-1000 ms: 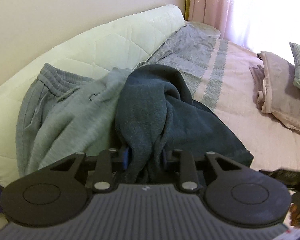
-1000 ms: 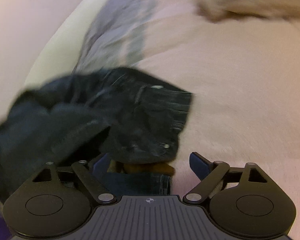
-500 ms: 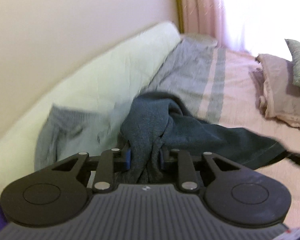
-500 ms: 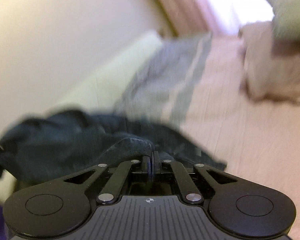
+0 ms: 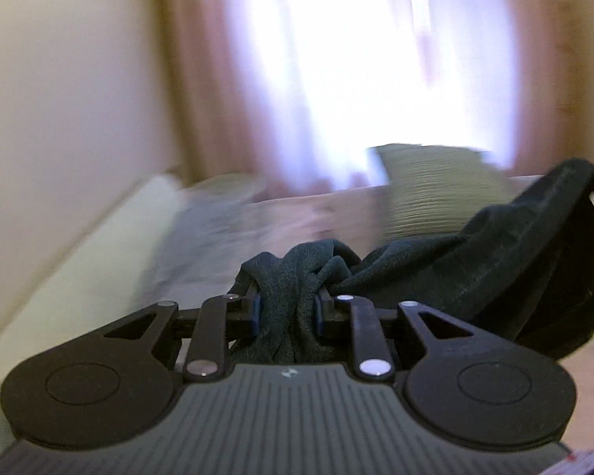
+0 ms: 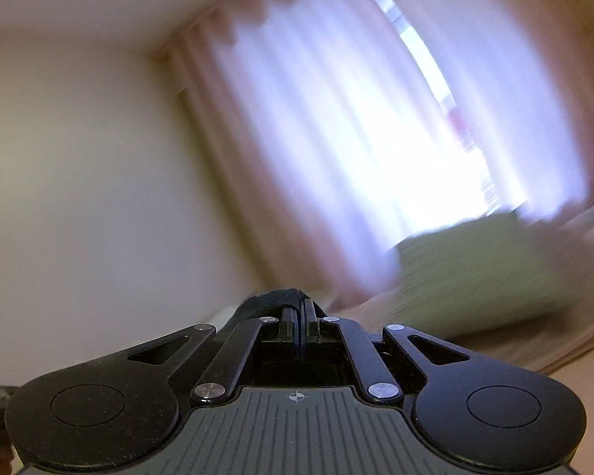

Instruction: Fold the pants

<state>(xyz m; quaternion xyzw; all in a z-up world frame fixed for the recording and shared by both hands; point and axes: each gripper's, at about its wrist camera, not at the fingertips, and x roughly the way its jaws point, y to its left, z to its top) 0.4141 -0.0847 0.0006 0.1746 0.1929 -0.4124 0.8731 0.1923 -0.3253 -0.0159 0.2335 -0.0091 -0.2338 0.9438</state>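
the left tongs [image 5: 287, 310] grip a thick bunch of the dark pants [image 5: 475, 273]. the cloth fills the whole gap between the blue pads [image 5: 256, 312], which press into it from both sides, and the jaws have drawn in a little on it over the past second. the bunch stands up just past the fingertips in twisted folds and also runs back under the tool toward the camera. from there the pants stretch away to the right of the left wrist view, rising in one broad dark sheet to a high corner at the right edge, clear of the bed [image 5: 297, 217] beneath. what holds that corner is cut off at the frame edge.

in the right wrist view, the right tongs [image 6: 301, 326] are closed, the pads all but meeting, with a thin edge of the dark pants [image 6: 273, 299] pinched between them. only a small dark hump of cloth shows, curling over and just beyond the tips and a little to their left; the rest hangs below, hidden by the tool.

both views are smeared. behind the pants are a pale wall [image 6: 79, 182], pink curtains [image 6: 233, 146] around a bright window [image 5: 356, 79], and a green pillow [image 5: 427, 190] on the bed.
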